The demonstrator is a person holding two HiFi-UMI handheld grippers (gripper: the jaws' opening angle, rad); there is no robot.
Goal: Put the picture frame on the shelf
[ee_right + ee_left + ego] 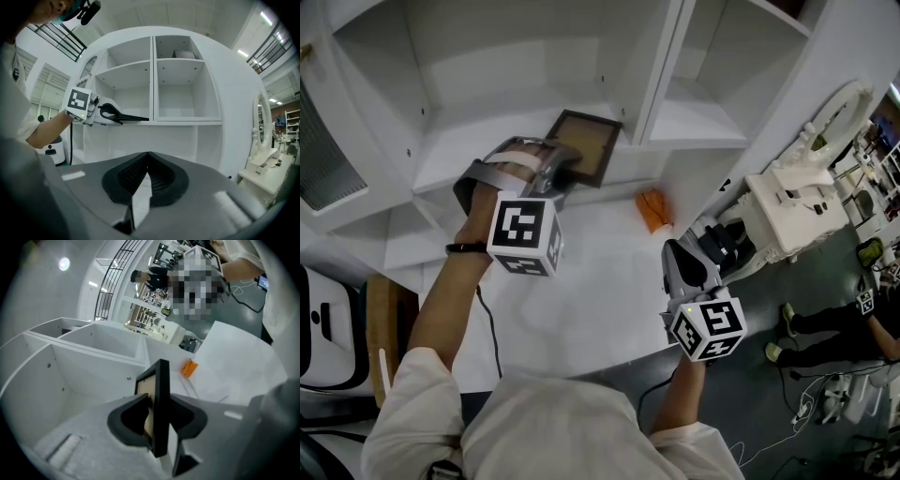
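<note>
Frame (586,145) clamped between left gripper (567,174) jaws, at shelf (487,141) front edge beside divider. Right gripper (146,157) clenched, empty, above desk (581,300) right edge.

You're working with two claws, the left claw (569,176) and the right claw (147,154). That makes two marker cubes, one (525,234) on the left and another (708,328) on the right. Count one picture frame (586,145), one shelf unit (487,141), and one orange thing (652,209) on the single tabletop (581,291).
</note>
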